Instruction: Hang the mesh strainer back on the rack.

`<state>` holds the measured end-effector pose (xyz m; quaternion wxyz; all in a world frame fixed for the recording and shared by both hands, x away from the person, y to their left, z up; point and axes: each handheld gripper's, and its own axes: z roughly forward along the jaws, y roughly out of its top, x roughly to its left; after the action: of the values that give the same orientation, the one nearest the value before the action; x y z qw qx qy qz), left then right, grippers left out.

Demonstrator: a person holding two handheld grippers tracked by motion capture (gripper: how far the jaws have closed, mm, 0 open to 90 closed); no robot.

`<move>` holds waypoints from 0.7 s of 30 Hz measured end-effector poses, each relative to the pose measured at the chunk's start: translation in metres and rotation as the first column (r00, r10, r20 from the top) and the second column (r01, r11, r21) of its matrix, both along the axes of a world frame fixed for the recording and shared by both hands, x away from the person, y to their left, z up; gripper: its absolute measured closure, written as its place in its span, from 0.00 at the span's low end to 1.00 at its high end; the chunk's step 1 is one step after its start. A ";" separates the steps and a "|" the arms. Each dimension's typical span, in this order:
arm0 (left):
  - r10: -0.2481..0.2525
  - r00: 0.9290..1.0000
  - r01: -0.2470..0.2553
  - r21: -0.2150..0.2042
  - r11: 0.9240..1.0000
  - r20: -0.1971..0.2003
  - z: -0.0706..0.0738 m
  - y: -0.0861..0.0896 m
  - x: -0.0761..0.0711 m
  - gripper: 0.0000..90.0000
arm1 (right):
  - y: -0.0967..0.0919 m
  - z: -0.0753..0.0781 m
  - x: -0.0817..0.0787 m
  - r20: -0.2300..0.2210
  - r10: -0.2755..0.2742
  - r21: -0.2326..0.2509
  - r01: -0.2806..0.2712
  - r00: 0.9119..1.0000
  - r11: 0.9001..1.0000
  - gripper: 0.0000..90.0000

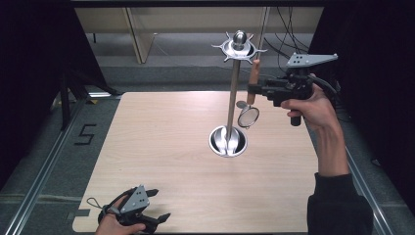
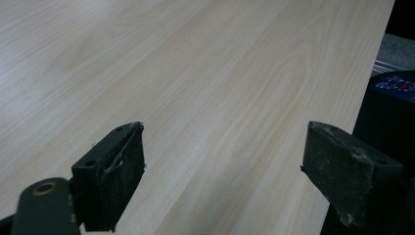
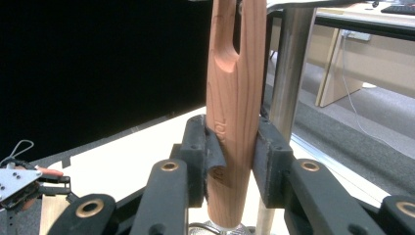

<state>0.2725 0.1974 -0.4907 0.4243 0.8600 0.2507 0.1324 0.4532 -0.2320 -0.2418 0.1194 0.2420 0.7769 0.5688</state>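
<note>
A metal utensil stand [image 1: 234, 98] rises from a round base [image 1: 228, 141] in the middle of the wooden table [image 1: 161, 147], with a ring of hooks [image 1: 239, 46] at its top. My right gripper [image 1: 253, 89] is shut on the wooden handle [image 1: 254, 81] of a small strainer, held upright just right of the pole; its mesh head [image 1: 248, 116] hangs below. In the right gripper view the slotted handle [image 3: 234, 112] stands clamped in the right gripper [image 3: 234, 161], beside the pole [image 3: 286, 73]. My left gripper [image 1: 160, 204] rests open at the table's front left; the left gripper [image 2: 222, 166] holds nothing.
Metal rails run along the floor on both sides of the table, and a taped mark [image 1: 85, 134] lies on the left floor. A light desk [image 1: 142, 29] and cables [image 1: 288, 34] stand behind. A dark object [image 2: 391, 98] sits off the table's edge.
</note>
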 end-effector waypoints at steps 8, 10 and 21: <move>-0.002 1.000 0.002 -0.005 1.000 0.004 0.000 0.000 0.000 0.17 | 0.003 0.001 0.006 -0.007 -0.001 -0.008 0.001 1.000 1.000 0.79; -0.002 1.000 0.002 -0.005 1.000 0.000 0.000 0.000 0.000 0.17 | 0.004 0.001 0.008 -0.012 -0.006 -0.006 0.006 1.000 1.000 0.79; 0.003 1.000 -0.003 0.003 1.000 0.003 0.000 0.001 0.000 0.17 | 0.008 -0.003 0.013 -0.029 -0.026 -0.006 0.026 0.999 1.000 0.78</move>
<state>0.2725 0.1980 -0.4904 0.4234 0.8599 0.2512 0.1348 0.4663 -0.2239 -0.2452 0.1159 0.2600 0.7771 0.5614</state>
